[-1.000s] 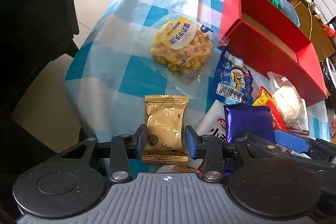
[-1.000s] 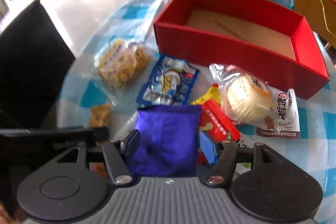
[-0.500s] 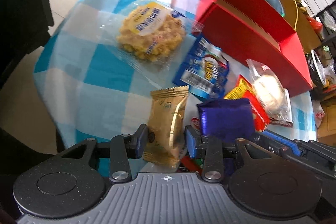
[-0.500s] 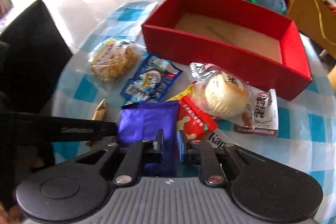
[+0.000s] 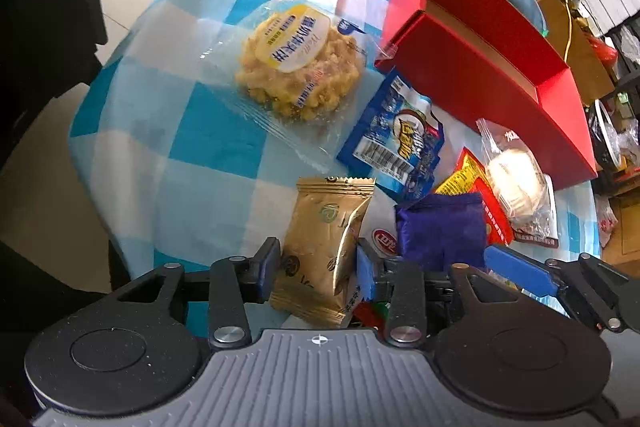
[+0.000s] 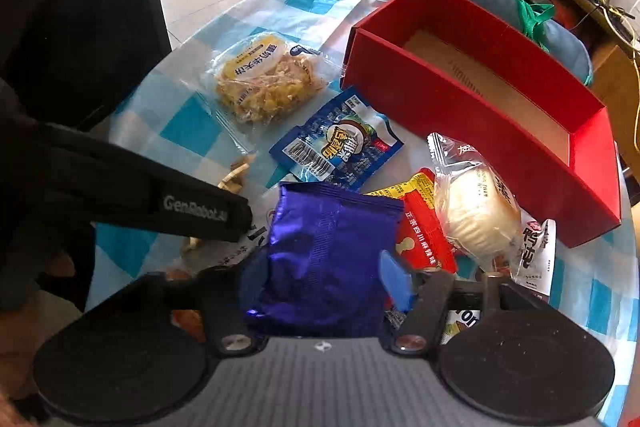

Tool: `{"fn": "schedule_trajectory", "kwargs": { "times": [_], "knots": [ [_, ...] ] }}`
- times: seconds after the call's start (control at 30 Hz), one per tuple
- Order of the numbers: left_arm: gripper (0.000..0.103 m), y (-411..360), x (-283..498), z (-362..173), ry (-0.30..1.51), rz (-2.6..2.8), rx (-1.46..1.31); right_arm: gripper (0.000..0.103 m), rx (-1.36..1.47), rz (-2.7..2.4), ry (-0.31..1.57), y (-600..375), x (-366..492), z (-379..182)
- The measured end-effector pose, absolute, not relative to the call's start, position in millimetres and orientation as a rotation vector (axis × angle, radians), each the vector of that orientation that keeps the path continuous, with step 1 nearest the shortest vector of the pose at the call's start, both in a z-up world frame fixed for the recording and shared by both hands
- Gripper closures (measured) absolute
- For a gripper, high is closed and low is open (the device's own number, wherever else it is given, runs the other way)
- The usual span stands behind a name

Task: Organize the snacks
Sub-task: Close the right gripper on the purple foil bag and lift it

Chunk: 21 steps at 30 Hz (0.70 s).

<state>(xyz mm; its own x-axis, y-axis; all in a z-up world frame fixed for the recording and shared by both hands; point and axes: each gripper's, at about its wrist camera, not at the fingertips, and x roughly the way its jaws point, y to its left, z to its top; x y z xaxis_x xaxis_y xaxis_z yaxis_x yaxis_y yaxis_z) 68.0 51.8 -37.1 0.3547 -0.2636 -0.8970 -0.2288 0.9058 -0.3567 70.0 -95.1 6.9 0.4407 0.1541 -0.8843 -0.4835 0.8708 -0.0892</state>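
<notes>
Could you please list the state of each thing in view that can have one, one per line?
Left gripper: shut on the gold packet, which is lifted.
Right gripper: shut on the purple packet.
Red box: open, nothing inside.
Yellow pastry: sealed, flat on the tablecloth.
Blue packet: sealed, lying flat.
White bun: wrapped, resting on the red packet.
</notes>
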Motion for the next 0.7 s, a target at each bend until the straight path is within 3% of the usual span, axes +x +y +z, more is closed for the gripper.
{"fn": "schedule_trajectory", "kwargs": {
  "times": [0.07,0.17,0.23,0.27,0.3,0.37,0.47,0.5,0.6,0.7],
  "knots": [
    [0.047,51.4,68.6,-37.5,1.225,-0.032,-0.469,0.101,-0.329,0.379,1.042,-105.2,72.0,13.1],
    [0.031,49.0,71.5,-38.3,1.237,-0.075,-0.471,0.101,-0.267,0.38,1.076,-121.6,74.9,13.0],
    [0.027,46.6,71.2,-38.5,1.239,-0.075,-0.465,0.099,-0.183,0.403,1.064,-132.7,76.8,16.0],
    [0.027,46.9,70.9,-38.6,1.236,-0.073,-0.469,0.089,-0.149,0.417,1.059,-136.2,78.2,17.7],
    [0.026,47.9,71.2,-38.8,1.236,-0.073,-0.48,0.072,-0.131,0.435,1.056,-138.3,78.3,19.9],
    [0.028,48.9,70.8,-39.0,1.234,-0.067,-0.489,0.048,-0.167,0.453,1.044,-134.7,76.7,21.5],
    [0.033,43.1,70.8,-37.7,1.238,-0.061,-0.436,0.045,-0.242,0.465,1.047,-126.7,73.2,16.1],
    [0.036,41.3,70.6,-37.0,1.236,-0.061,-0.418,0.039,-0.239,0.476,1.058,-125.2,73.6,12.8],
    [0.058,43.2,69.8,-37.2,1.242,-0.077,-0.433,0.037,-0.27,0.47,1.051,-115.2,73.2,3.0],
    [0.063,46.3,69.4,-37.6,1.253,-0.082,-0.452,0.051,-0.306,0.443,1.043,-106.6,73.7,-1.6]
  ]
}}
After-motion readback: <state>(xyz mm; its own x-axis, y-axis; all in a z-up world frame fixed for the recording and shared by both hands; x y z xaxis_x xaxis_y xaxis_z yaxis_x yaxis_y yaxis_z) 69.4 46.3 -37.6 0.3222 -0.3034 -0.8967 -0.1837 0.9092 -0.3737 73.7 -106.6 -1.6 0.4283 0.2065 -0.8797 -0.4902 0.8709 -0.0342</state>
